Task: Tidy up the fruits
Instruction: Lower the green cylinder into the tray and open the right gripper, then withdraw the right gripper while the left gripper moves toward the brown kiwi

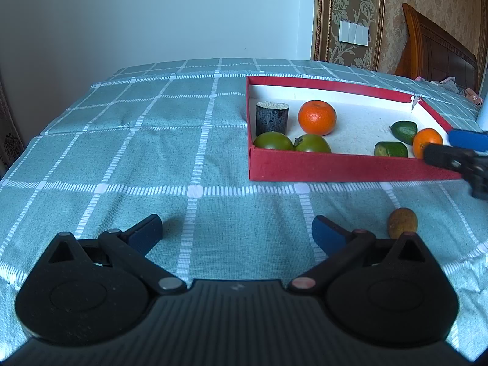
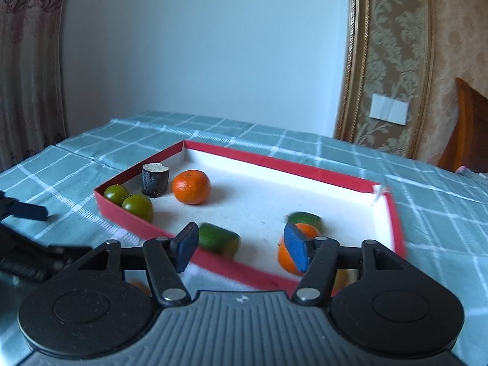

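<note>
red tray [image 1: 335,167], two oranges [image 1: 317,117], two green tomatoes [image 1: 273,141], two green chunks [image 1: 391,149]

Checked teal cloth [image 1: 152,140] over table; light switch [image 1: 353,32]; wooden headboard [image 1: 433,52]; curtain [image 2: 27,61].

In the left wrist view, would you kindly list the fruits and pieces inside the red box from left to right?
Dark cut cylinder → first green round fruit → second green round fruit → large orange → near green piece → far green piece → small orange.
</note>
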{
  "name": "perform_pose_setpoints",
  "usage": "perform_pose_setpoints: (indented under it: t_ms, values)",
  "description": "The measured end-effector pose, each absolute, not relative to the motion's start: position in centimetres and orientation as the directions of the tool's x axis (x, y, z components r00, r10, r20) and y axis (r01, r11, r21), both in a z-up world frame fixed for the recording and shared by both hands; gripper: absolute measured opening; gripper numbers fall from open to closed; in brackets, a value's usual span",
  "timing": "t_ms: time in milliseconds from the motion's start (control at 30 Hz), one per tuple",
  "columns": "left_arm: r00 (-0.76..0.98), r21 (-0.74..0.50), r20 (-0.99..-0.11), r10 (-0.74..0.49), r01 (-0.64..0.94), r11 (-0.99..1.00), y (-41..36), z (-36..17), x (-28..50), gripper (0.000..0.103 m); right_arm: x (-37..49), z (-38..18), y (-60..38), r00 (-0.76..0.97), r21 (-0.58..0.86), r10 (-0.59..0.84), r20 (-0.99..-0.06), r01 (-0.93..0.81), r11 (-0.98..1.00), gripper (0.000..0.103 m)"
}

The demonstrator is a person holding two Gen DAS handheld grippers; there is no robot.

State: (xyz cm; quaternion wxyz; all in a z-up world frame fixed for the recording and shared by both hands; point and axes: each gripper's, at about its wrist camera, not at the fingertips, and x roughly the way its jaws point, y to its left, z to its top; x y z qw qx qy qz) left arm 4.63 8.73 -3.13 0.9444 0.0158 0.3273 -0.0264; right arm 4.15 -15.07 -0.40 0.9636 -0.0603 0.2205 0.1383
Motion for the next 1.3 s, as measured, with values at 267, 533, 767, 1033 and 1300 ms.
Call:
perform_pose_setpoints:
  t_ms: [267, 533, 767, 1033, 1300]
  values:
    - [0.787, 0.003, -0.615, -0.045, 0.059, 0.998, 8.0, -3.1, 4.0, 0.103, 2.5, -1.8, -18.1, 0.851, -0.071, 0.179, -0.494, -0.245, 0.967, 0.071]
    - [0.825, -0.01, -0.549, -0.133, 0.152, 0.988, 4.4, -1.2, 1.5, 0.103, 2.7, -2.7, -19.5, 0.849, -0.067, 0.107, -0.517, -0.165, 0.984, 0.071]
    - [0.814, 0.012, -0.555, -0.169, 0.211, 0.977, 1.5, -1.2, 1.6, 0.103, 2.7, -2.9, -20.1, 0.835, -0.049, 0.107, -0.54, -0.158, 0.986, 0.074]
    - [0.792, 0.017, -0.588, -0.161, 0.211, 0.977, 0.3, -2.2, 2.6, 0.086, 2.9, -3.0, -20.2, 0.828, -0.05, 0.093, -0.553, -0.144, 0.988, 0.074]
    - [0.787, 0.015, -0.587, -0.192, 0.248, 0.969, -0.3, -2.8, 2.5, 0.052, 3.1, -3.2, -20.4, 0.818, -0.044, 0.087, -0.569, -0.136, 0.99, 0.077]
